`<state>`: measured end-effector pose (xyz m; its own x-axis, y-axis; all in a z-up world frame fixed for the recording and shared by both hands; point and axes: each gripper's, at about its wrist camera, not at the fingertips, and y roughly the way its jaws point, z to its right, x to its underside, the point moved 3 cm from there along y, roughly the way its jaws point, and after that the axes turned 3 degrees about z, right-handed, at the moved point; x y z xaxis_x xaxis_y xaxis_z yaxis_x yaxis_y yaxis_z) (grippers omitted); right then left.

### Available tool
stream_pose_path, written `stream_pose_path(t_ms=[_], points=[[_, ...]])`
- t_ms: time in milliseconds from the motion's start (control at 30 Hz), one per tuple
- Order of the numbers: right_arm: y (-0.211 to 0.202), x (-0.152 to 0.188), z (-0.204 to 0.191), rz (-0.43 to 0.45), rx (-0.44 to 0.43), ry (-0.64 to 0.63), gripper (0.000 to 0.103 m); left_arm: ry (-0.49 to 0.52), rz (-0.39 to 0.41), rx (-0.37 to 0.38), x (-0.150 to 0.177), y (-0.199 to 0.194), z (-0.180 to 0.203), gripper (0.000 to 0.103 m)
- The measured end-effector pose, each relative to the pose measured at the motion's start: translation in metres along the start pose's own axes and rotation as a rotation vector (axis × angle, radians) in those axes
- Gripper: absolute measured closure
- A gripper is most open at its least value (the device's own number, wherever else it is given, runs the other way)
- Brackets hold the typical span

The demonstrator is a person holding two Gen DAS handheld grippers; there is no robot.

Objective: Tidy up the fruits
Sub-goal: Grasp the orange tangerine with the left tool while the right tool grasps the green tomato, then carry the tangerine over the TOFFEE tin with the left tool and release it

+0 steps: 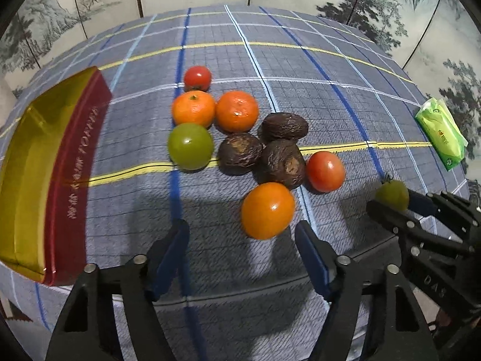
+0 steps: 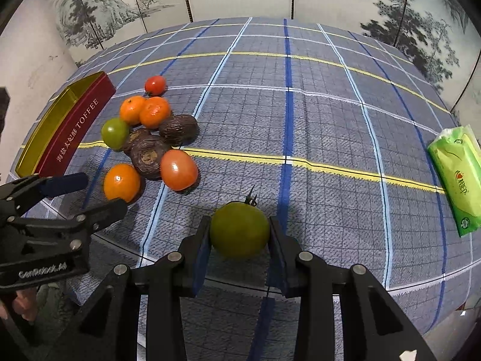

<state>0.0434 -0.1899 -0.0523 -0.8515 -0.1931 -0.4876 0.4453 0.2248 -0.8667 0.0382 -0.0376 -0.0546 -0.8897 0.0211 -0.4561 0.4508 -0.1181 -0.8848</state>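
painted folding screens with ink trees stand behind a tabletop (image 2: 315, 114) covered in blue-grey plaid cloth with yellow and blue lines.

right gripper (image 2: 239, 237): jaws narrow, pads pressed on both sides of a green tomato (image 2: 239, 230), stem pointing to 12 o'clock, held at the near edge of the tabletop.

left gripper (image 1: 242, 237): jaws about half wide, nothing clamped. an orange tomato (image 1: 267, 210) sits just ahead of the gap, between the pad tips; contact cannot be told.

fruit cluster, left wrist view: three dark wrinkled fruits (image 1: 281, 162) bunched at centre; red tomato (image 1: 325, 171) touching them at 3 o'clock; second green tomato (image 1: 190, 146) at 9 o'clock; two mandarins (image 1: 237, 111) side by side at 11 o'clock; small red tomato (image 1: 197, 78) beyond those.

red toffee tin (image 1: 75, 180), open, gold inside, lies at 9 o'clock of the cluster, apart from it. green tissue pack (image 2: 457, 177) at the far right edge, 3 o'clock, well apart.
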Motion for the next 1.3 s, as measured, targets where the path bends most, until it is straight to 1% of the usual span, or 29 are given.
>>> stream_pose_path(t_ms=[167,300,400,433,733,967,1100,1200,1267,1300], points=[[0.002,0.001,0.002,-0.003,-0.006,0.008,0.069,0.002,-0.015,0.021,-0.005,0.008,0.006,0.048],[0.005,0.002,0.002,-0.012,-0.009,0.010,0.069,0.009,-0.015,0.030,-0.007,0.010,0.009,0.056],[0.007,0.003,0.002,-0.019,-0.010,0.010,0.069,0.008,-0.016,0.049,-0.009,0.011,0.010,0.066],[0.007,0.003,0.002,-0.019,-0.010,0.011,0.069,0.007,-0.017,0.052,-0.009,0.011,0.010,0.068],[0.009,0.002,0.001,-0.021,0.000,0.004,0.069,0.006,-0.026,0.052,-0.006,0.007,0.006,0.069],[0.011,0.001,-0.004,-0.029,0.023,-0.014,0.069,-0.027,-0.012,0.057,-0.006,-0.010,-0.010,0.069],[0.011,0.001,-0.005,-0.029,0.029,-0.018,0.069,-0.054,0.026,0.038,-0.014,-0.029,-0.028,0.069],[0.011,0.000,-0.005,-0.029,0.031,-0.019,0.069,-0.084,0.058,0.015,-0.023,-0.043,-0.050,0.069],[0.012,0.000,-0.005,-0.029,0.032,-0.019,0.069,-0.102,0.084,-0.016,-0.030,-0.053,-0.068,0.069],[0.012,0.000,-0.005,-0.029,0.033,-0.017,0.069,-0.113,0.099,-0.043,-0.033,-0.057,-0.082,0.069]])
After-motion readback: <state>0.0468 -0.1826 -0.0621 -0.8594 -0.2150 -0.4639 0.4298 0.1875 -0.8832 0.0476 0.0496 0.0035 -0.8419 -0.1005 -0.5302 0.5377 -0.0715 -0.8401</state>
